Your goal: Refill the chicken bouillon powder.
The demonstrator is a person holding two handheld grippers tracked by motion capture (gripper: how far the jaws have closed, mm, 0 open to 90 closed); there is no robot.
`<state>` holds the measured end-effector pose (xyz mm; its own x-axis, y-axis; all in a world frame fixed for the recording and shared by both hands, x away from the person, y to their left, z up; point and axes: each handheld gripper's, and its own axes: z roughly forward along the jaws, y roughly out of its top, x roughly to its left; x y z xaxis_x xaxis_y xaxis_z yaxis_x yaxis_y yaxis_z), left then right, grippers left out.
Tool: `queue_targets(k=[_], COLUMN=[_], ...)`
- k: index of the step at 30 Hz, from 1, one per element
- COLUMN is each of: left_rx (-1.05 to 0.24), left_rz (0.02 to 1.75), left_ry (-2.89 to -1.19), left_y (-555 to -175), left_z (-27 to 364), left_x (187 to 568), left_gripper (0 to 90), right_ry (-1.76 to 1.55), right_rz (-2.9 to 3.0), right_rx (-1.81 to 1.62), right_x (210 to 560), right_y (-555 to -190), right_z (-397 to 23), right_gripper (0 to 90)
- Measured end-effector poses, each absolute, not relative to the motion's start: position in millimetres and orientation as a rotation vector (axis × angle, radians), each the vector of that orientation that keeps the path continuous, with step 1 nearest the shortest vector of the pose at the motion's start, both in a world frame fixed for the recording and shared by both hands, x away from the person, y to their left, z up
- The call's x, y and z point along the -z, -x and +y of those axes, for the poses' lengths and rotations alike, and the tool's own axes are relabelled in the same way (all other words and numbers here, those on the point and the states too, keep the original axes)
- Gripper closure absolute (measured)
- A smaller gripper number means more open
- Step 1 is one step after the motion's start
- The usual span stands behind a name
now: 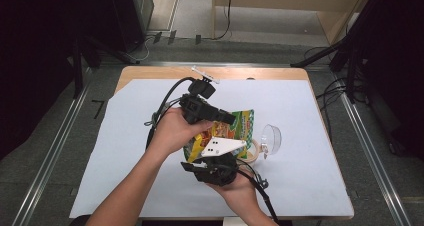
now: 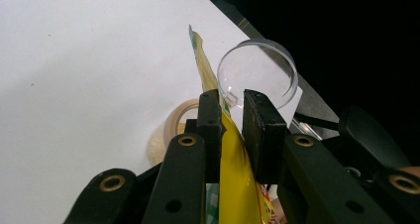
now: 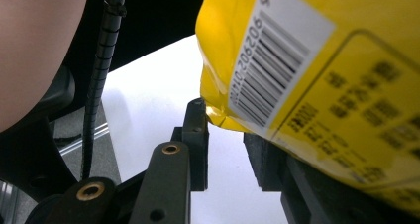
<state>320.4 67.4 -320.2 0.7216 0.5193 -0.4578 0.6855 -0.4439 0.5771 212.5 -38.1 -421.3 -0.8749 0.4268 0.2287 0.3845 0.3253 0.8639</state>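
On the table's white sheet [image 1: 125, 151] a yellow snack bag [image 1: 234, 127] is held up off the surface between both tools, beside a clear plastic bowl [image 1: 270, 137] and a tan ring-shaped thing [image 2: 174, 120] that wait below it. The left gripper [image 2: 232, 116] is clamped on the bag's thin edge, while the bag rests across the right gripper [image 3: 225, 140], though I cannot tell whether its jaws pinch it. Judging by this, the bag is gripped but not yet opened or emptied.
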Motion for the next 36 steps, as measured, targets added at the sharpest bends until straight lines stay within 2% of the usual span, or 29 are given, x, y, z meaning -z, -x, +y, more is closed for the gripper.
queue_targets(k=[17, 36], left_rx=[0.270, 0.325], left_rz=[0.893, 0.917], left_ry=[-2.161, -2.165], left_y=[-322.0, -338.7], left_z=[60.7, 61.9], left_x=[322.3, 321.9], left_gripper=[78.5, 78.6], right_ry=[-0.807, -0.831], right_rz=[2.526, 2.542], right_rx=[-1.627, -1.630], right_x=[424.7, 416.1], right_y=[-213.5, -223.9], right_z=[-41.3, -39.7], right_gripper=[72.8, 72.5])
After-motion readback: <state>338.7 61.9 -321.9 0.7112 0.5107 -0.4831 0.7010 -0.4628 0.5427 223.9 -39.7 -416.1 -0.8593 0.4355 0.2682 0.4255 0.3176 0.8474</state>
